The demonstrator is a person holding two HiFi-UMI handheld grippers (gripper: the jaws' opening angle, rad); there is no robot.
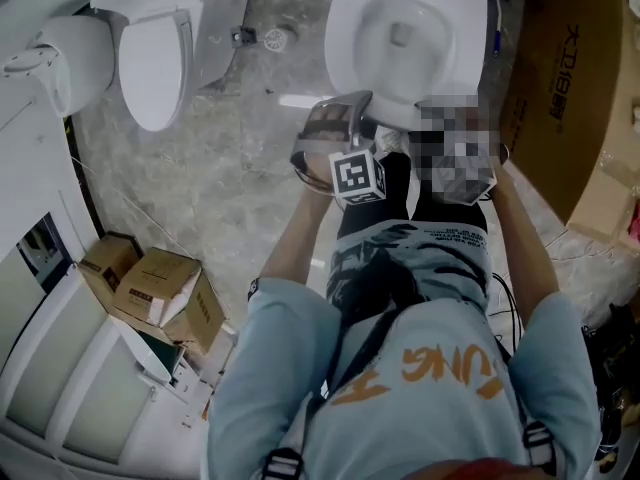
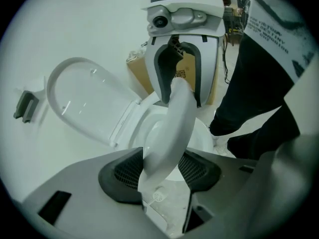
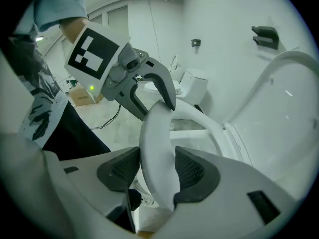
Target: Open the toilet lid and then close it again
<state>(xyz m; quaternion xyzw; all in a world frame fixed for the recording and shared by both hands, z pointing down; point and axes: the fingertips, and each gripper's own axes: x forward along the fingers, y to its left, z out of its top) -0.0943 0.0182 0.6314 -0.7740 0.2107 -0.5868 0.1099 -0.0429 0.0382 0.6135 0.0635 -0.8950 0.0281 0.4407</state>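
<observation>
White seat ring (image 2: 172, 128) is clamped between the pads of both the left tongs (image 2: 160, 176) and the right tongs (image 3: 158, 176), raised above the bowl (image 1: 400, 28). The lid (image 2: 84, 101) stands open beyond them. Smooth plastic could slip from either grip and slam down. A mosaic patch covers the right tongs in the head view, and the hinge is hard to make out.

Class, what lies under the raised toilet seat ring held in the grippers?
The white bowl and grey floor show beneath the seat ring. The ring itself covers part of the bowl in the left gripper view.
</observation>
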